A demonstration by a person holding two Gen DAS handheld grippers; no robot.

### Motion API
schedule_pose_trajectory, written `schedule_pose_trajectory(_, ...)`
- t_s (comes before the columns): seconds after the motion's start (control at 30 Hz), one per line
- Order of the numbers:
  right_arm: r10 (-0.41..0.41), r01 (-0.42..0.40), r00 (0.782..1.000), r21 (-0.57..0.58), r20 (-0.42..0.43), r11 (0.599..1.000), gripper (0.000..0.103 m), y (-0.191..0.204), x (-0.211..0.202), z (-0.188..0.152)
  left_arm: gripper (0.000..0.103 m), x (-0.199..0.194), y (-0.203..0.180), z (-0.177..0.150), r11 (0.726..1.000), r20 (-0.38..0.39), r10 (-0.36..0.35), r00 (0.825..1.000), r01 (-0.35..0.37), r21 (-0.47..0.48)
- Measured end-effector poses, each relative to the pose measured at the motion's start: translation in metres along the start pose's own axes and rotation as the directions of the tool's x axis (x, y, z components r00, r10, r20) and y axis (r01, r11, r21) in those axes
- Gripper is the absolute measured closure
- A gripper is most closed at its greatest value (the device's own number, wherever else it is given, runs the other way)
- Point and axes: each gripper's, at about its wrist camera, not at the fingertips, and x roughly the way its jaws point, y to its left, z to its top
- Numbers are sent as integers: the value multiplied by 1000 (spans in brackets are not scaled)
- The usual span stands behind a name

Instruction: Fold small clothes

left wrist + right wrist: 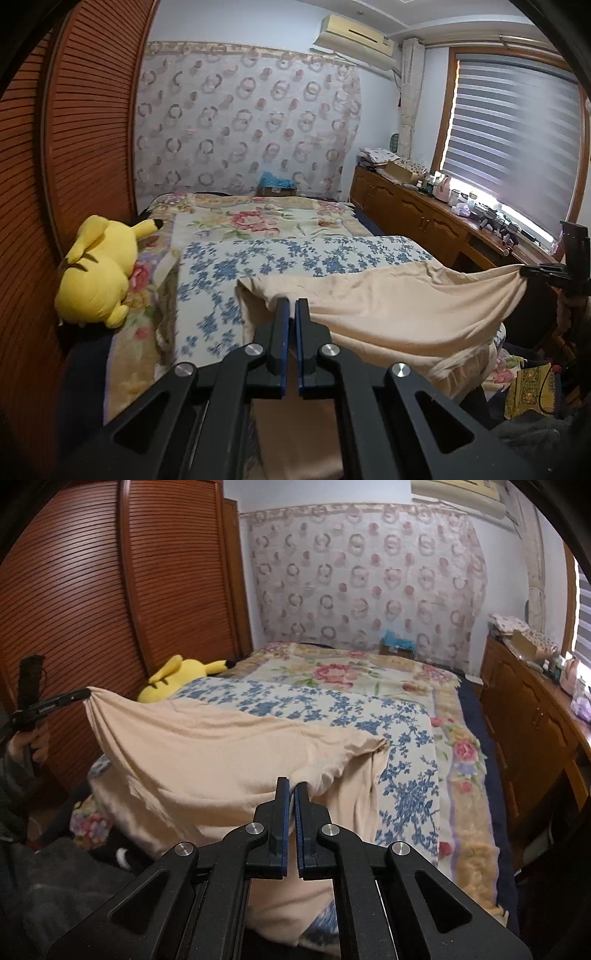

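Beige garment point(388, 306) stretched between both grippers above the near end of the bed point(258, 218), far part draped on the blue-flower cover point(295, 254). Left gripper point(291, 301) clamped on one corner of the cloth, jaws nearly together with fabric pinched between them; right gripper point(291, 781) likewise closed on the opposite corner, cloth bunched at the tips. Each gripper also shows from the other's camera, holding a pulled-up corner, so the top edge runs taut between them. Garment not folded yet, looks like the spread or lift stage. Risks, as judgement: pinch is only at the thin edge, so a hard pull apart could slip a corner out and drop that side; the loose middle sags and wrinkles, so laying it down unevenly would give a crooked fold; the near part hangs off the bed edge and may drag to the floor. Yellow plush point(96, 273) sits at the bed side by the wardrobe point(88, 122), well apart from the cloth.
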Motion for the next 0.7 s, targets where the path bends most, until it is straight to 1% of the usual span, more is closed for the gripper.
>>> schedule_pose_trajectory(0.07,3,-3,1000,-4,-18,1000,103,3,-7,-6,103,-4,3,-8,1000,-22,28,999,-28,2)
schedule_pose_trajectory(0.13,6,-7,998,-6,-58,1000,103,5,-4,-16,103,0,9,-22,998,-71,61,996,-61,-7)
schedule_pose_trajectory(0.2,2,-2,994,-4,-113,1000,103,6,8,-34,102,15,16,-43,997,-142,76,987,-80,-17)
schedule_pose_trajectory(0.27,-15,15,987,1,-160,1000,102,3,21,-48,100,23,15,-58,996,-184,88,979,-91,-10)
schedule_pose_trajectory(0.3,-23,24,984,6,-175,1000,99,1,25,-53,99,28,14,-65,996,-202,91,975,-94,-7)
schedule_pose_trajectory(0.37,-45,48,980,8,-195,999,87,-3,31,-59,87,33,10,-71,997,-216,82,973,-83,1)
schedule_pose_trajectory(0.4,-49,51,980,7,-193,999,85,-4,32,-59,83,33,6,-71,997,-215,76,974,-76,6)
schedule_pose_trajectory(0.47,-45,47,981,4,-186,999,79,-4,33,-57,65,34,1,-69,998,-203,66,977,-63,20)
schedule_pose_trajectory(0.5,-54,54,982,-3,-184,999,76,-3,33,-55,61,36,-2,-67,998,-200,59,978,-55,26)
schedule_pose_trajectory(0.53,-64,63,981,-11,-181,998,70,-3,34,-52,57,38,-3,-64,998,-200,55,978,-51,25)
schedule_pose_trajectory(0.57,-67,65,982,-16,-175,998,68,-3,35,-50,54,41,-3,-61,999,-197,52,979,-48,25)
schedule_pose_trajectory(0.7,-73,71,984,-18,-162,997,67,-7,43,-41,51,62,-9,-48,998,-191,48,980,-40,46)
